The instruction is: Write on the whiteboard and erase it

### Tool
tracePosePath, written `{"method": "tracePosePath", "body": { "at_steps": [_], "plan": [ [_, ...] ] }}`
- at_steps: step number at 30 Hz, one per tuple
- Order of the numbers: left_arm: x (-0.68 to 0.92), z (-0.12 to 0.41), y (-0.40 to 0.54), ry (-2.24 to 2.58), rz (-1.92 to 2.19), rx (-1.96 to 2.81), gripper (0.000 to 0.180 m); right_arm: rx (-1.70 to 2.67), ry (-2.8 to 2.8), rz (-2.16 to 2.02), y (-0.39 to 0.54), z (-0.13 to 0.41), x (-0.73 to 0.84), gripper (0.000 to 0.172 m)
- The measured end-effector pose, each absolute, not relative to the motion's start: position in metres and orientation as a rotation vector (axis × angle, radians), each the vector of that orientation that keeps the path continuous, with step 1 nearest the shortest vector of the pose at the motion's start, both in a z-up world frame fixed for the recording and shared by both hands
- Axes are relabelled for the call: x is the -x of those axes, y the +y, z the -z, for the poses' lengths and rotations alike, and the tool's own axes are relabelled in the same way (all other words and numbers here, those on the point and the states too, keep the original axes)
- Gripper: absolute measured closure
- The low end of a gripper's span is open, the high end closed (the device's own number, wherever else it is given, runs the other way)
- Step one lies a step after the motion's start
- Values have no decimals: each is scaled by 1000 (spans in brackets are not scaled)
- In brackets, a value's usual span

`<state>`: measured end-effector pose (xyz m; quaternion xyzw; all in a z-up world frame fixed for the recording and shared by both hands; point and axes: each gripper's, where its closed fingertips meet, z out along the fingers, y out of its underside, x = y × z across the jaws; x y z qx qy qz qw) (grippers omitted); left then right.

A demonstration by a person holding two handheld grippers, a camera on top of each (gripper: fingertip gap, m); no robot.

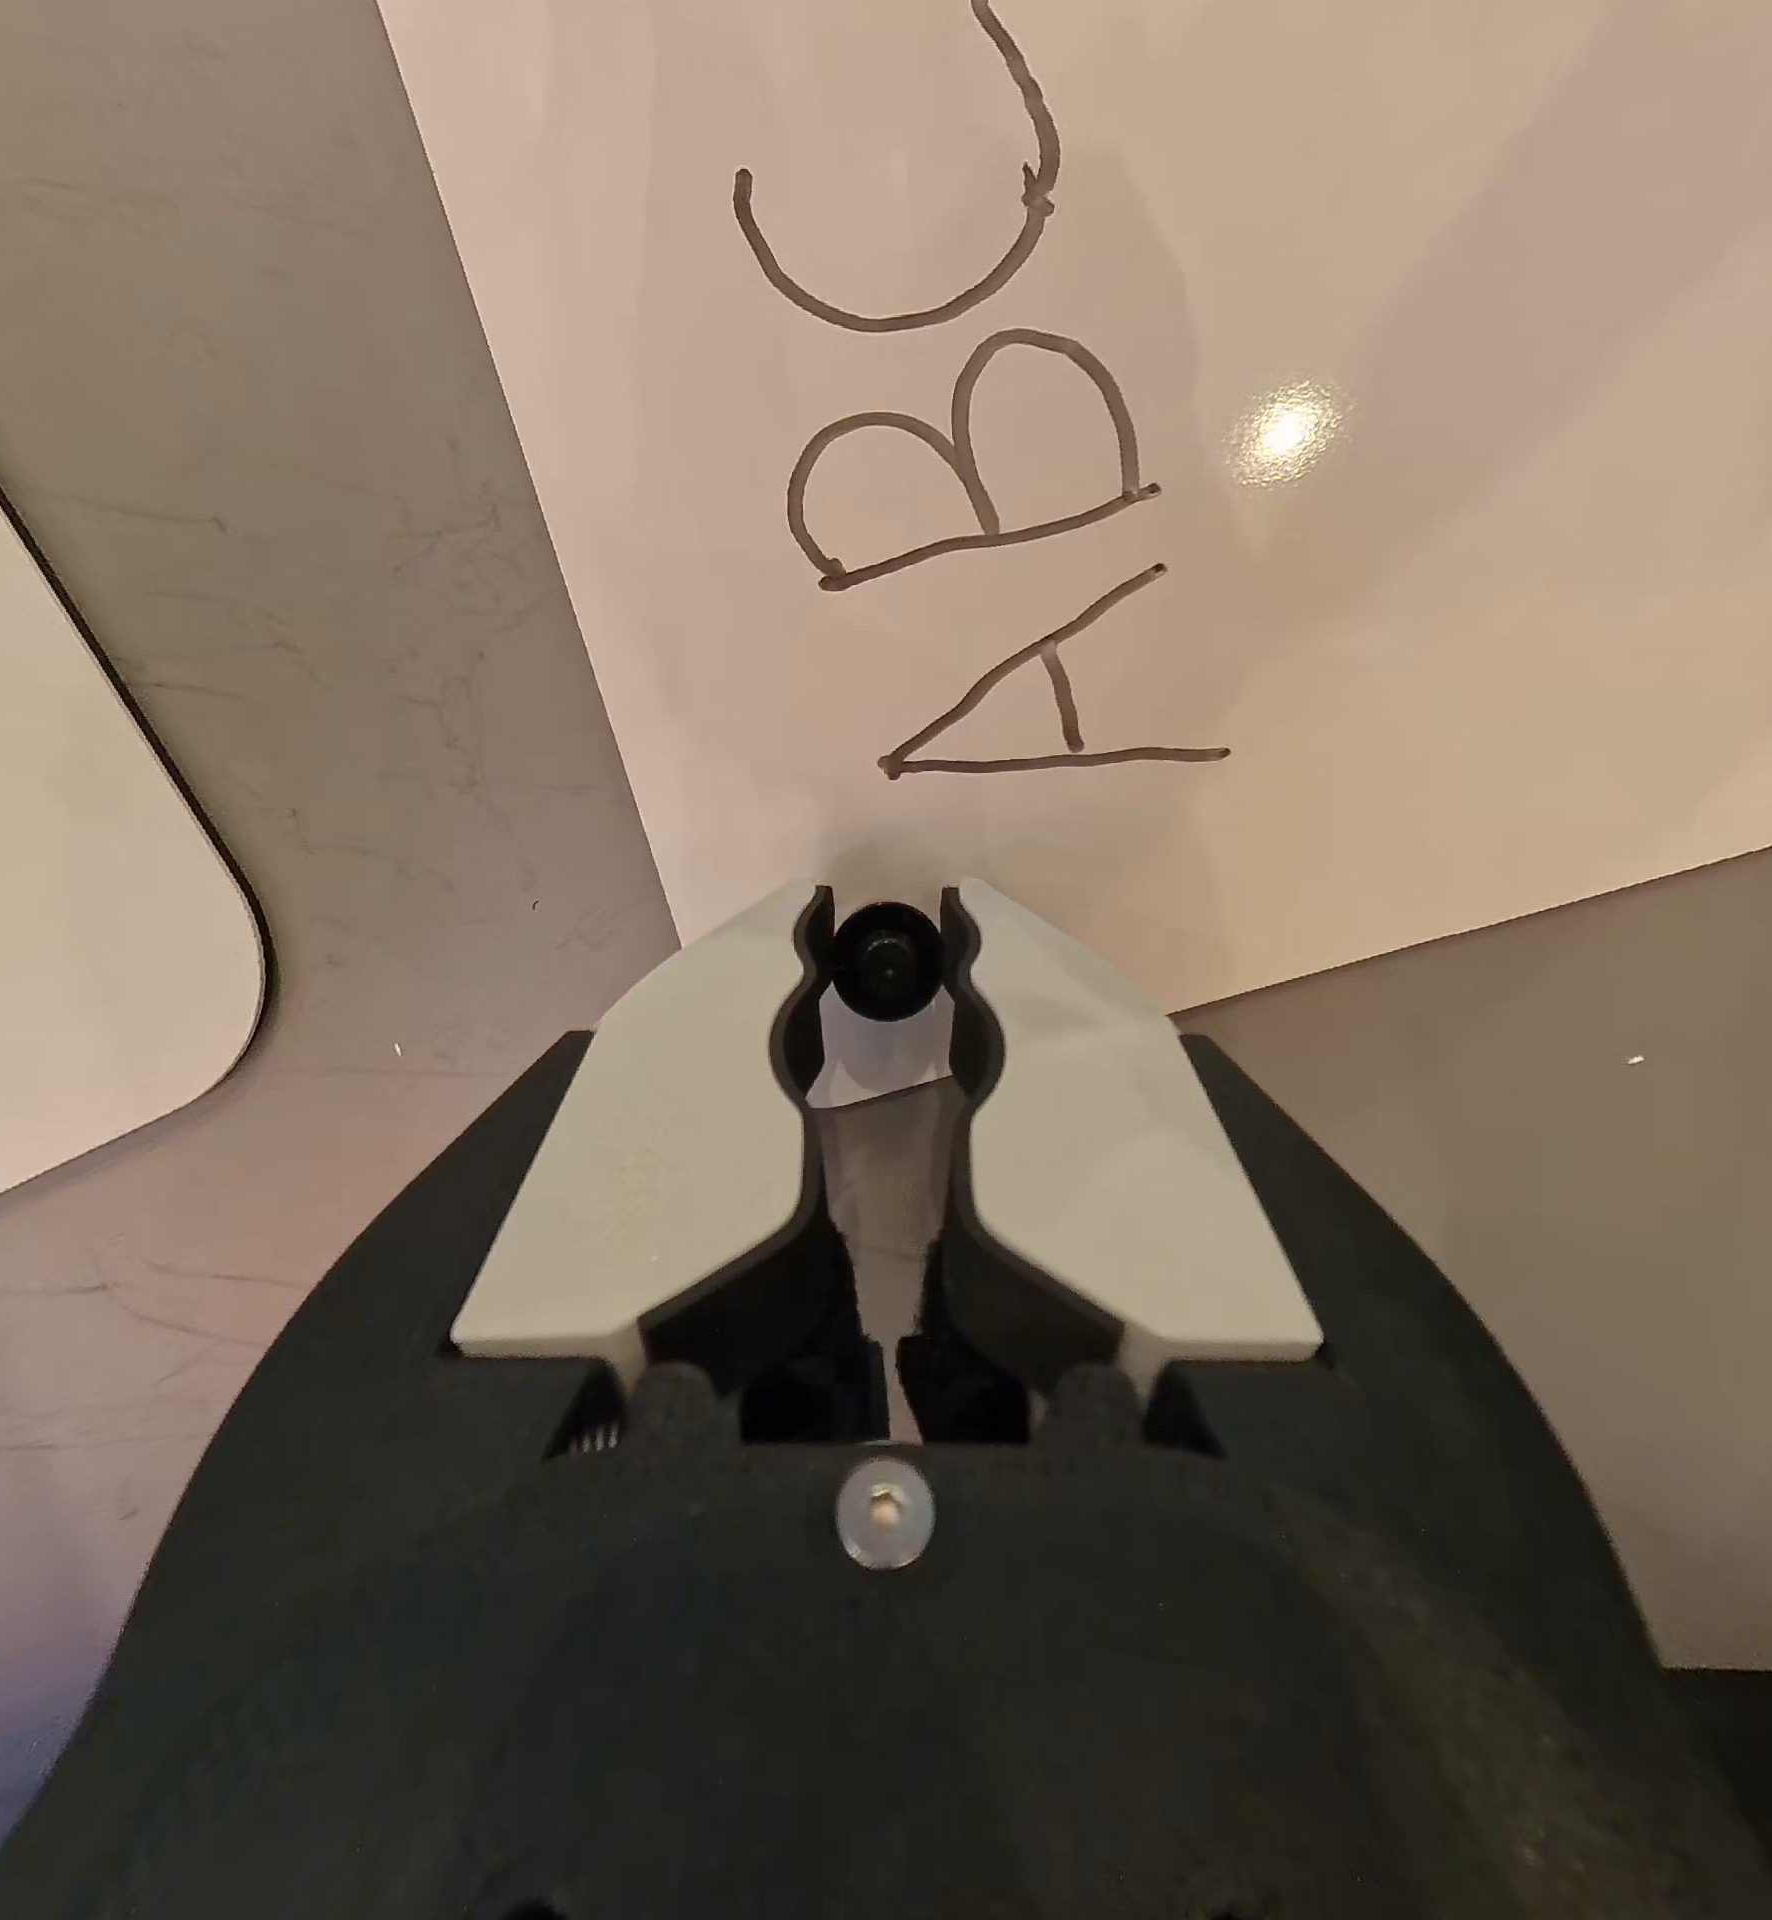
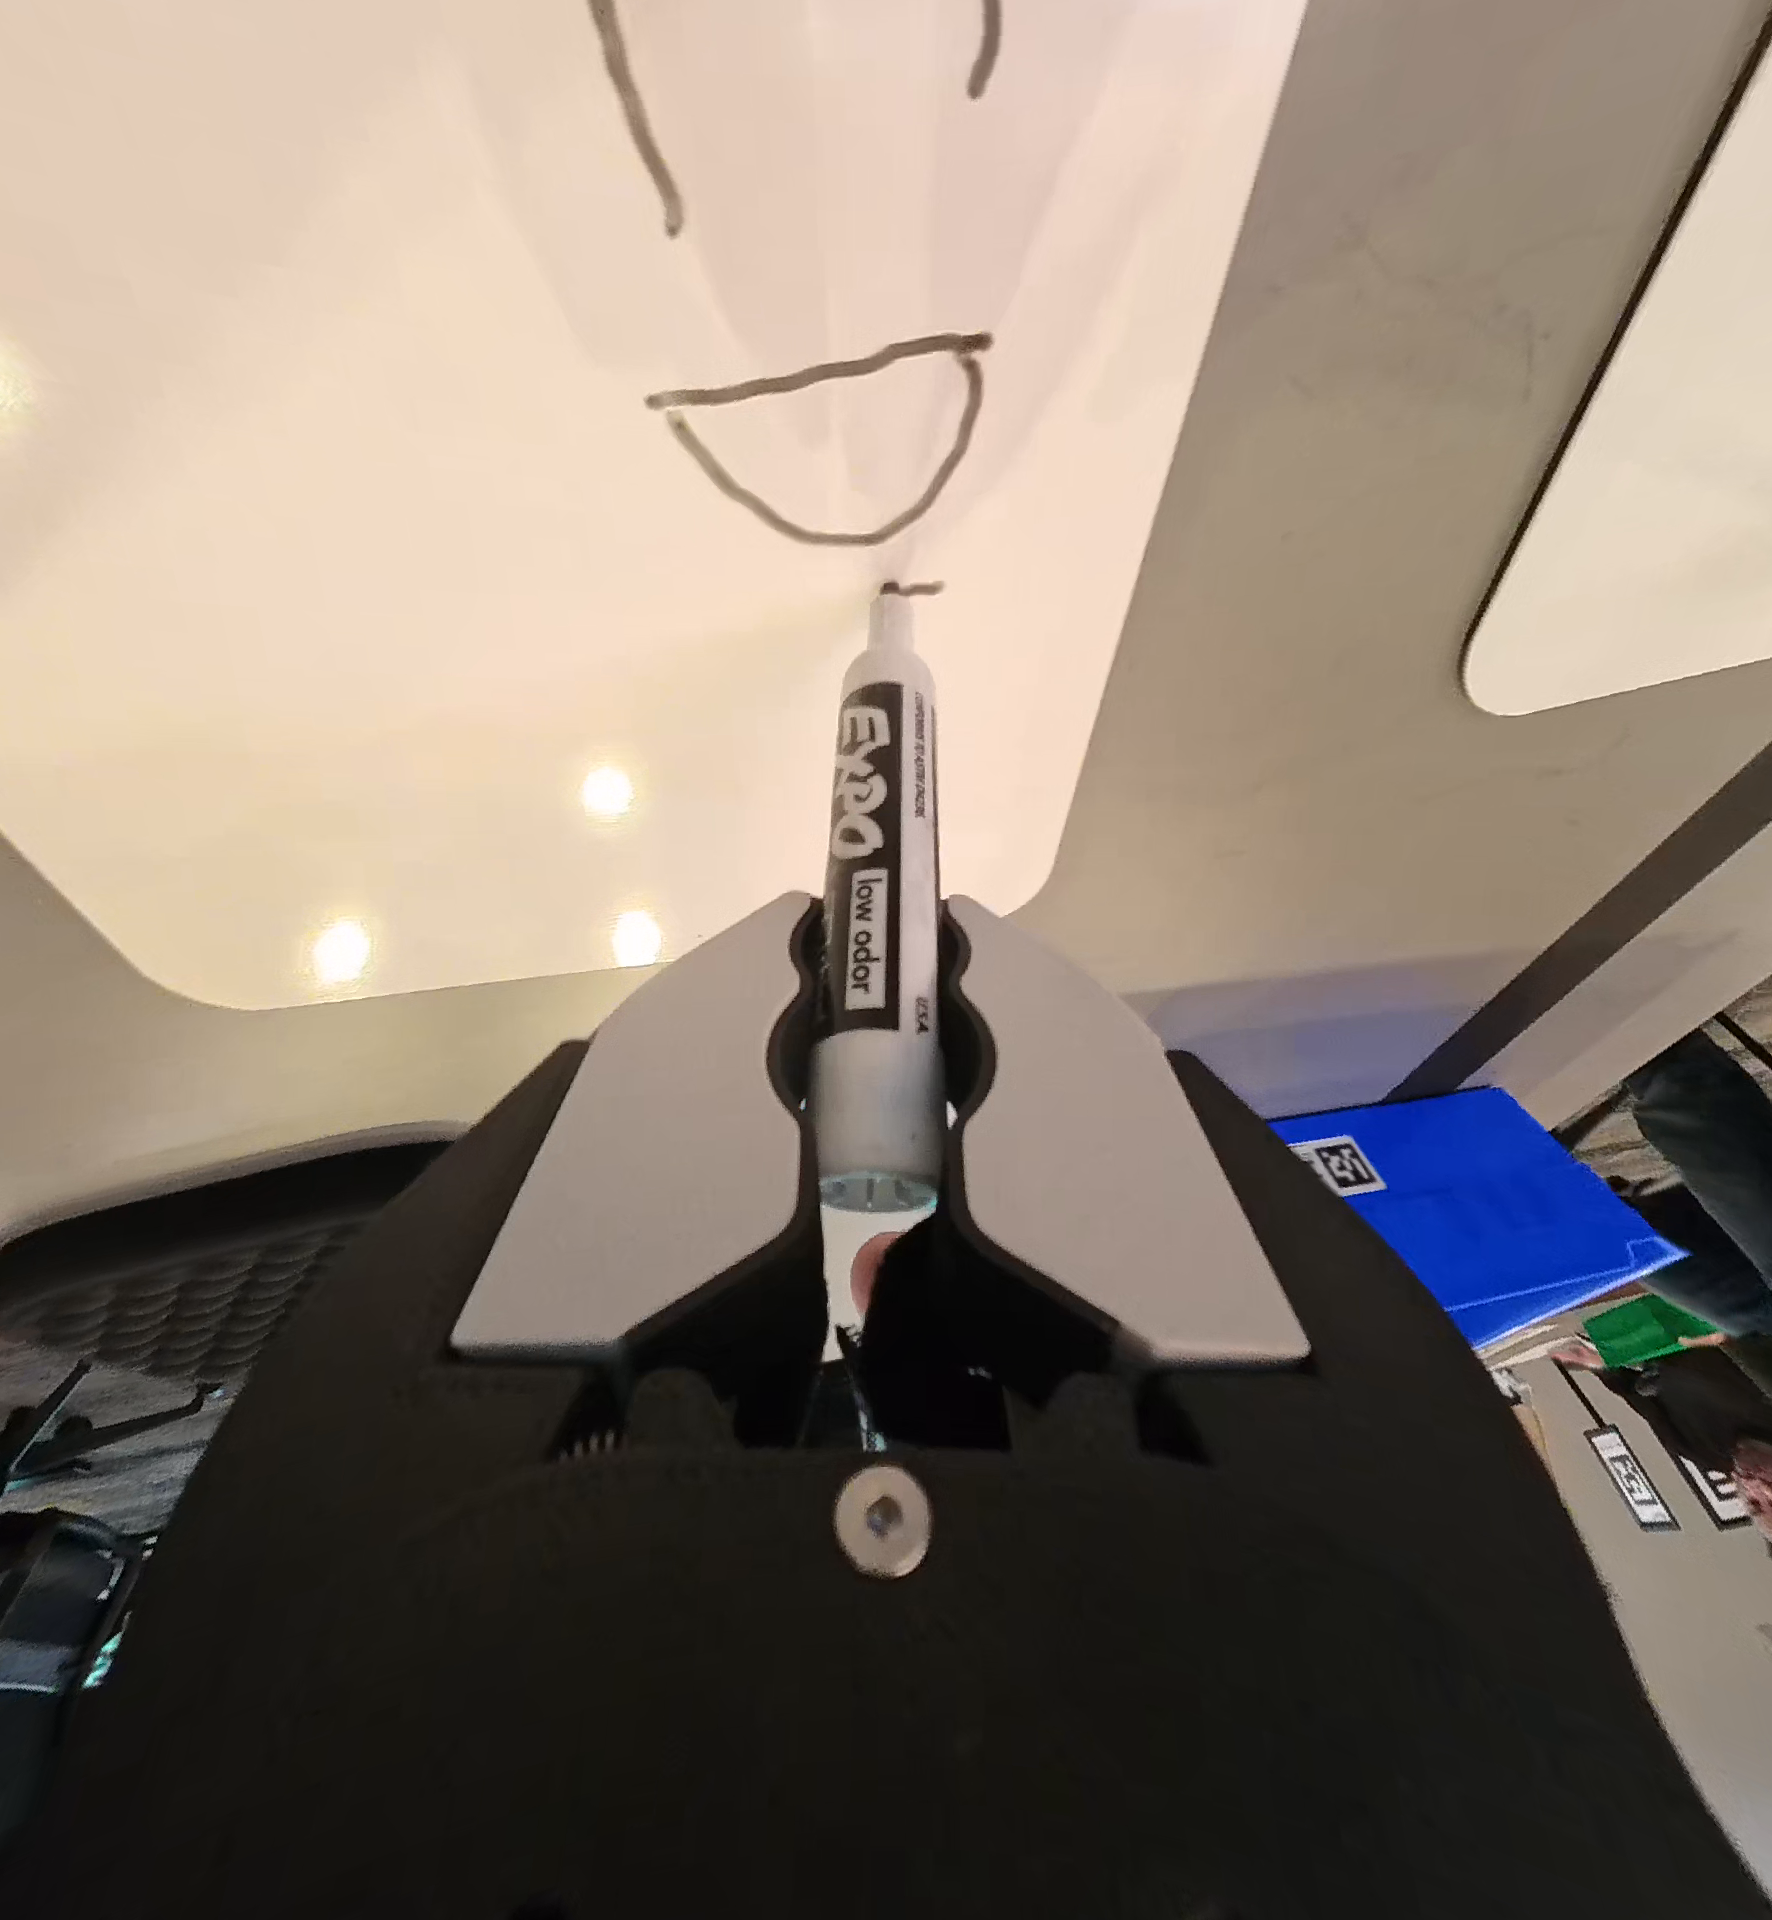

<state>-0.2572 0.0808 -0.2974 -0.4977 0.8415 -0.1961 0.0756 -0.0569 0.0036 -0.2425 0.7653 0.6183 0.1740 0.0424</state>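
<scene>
Writing: my right claw clamps the dry-erase marker, tip touching the whiteboard; left claw grips a black-ended marker cap. I'd keep pressure light, strokes steady.

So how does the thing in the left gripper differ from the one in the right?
The marker is long and mostly white and reaches far past its fingertips. The black cap is short and sits at them. The marker's tip touches the whiteboard, but the cap writes nothing. Both are clamped, by the right gripper and left gripper.
</scene>
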Motion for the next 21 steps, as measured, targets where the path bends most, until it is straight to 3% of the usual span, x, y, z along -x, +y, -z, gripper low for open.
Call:
{"method": "tracePosePath", "body": {
  "at_steps": [11,21],
  "plan": [
    [257,298,81,2525,579,1491,160,-2331,1890,-510,-32,242,63,150],
    [257,298,81,2525,580,1491,160,-2397,1902,-571,0,237,55,151]
  ]
}}
